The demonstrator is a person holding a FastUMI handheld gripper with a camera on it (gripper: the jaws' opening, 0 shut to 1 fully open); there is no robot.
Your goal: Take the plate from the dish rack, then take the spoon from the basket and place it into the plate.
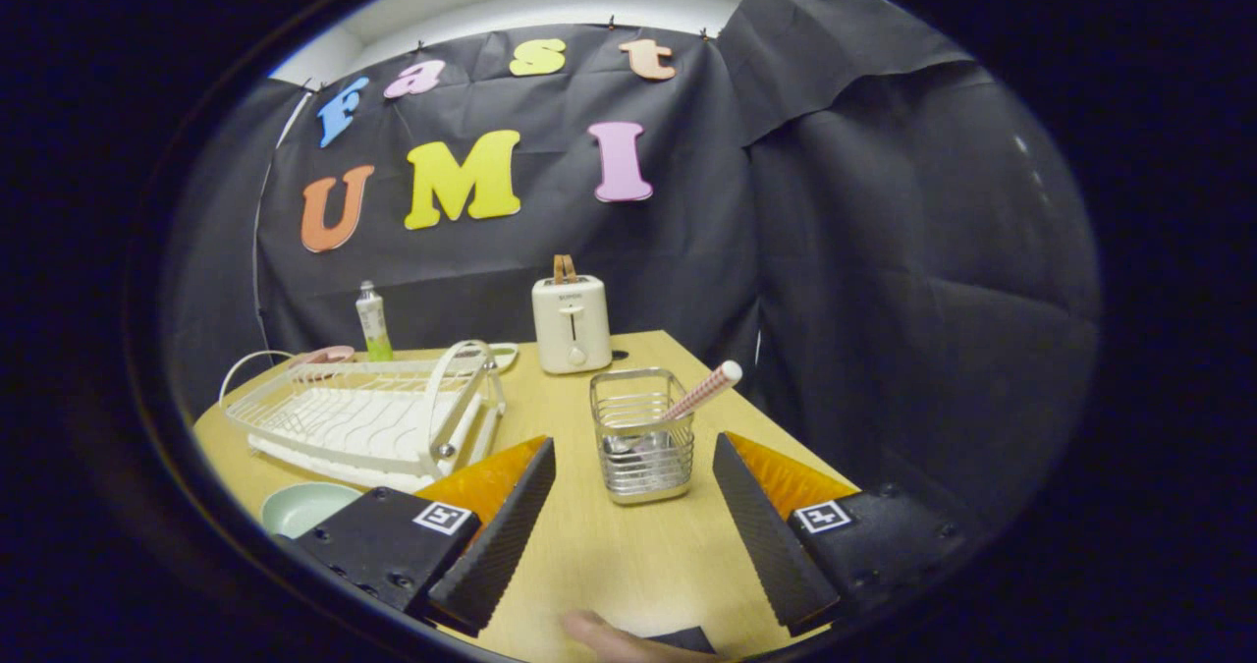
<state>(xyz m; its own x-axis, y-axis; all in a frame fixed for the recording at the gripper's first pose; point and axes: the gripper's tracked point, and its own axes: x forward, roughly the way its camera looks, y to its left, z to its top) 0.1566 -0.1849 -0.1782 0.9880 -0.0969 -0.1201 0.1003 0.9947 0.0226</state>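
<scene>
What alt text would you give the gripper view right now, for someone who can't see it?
The open gripper faces a wire basket just ahead of its fingers, a spoon with a checked handle leaning out of it. A pale green plate lies on the wooden table by the white dish rack; a toaster stands beyond.

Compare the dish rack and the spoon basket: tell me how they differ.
The dish rack is white, wide and low, lying off to one side of the open gripper; the basket is shiny metal, narrow and tall, standing just ahead of the fingers. The dish rack's slots look bare, while the basket holds a spoon leaning out over its rim. Both are wire-built and sit on the wooden table.
</scene>
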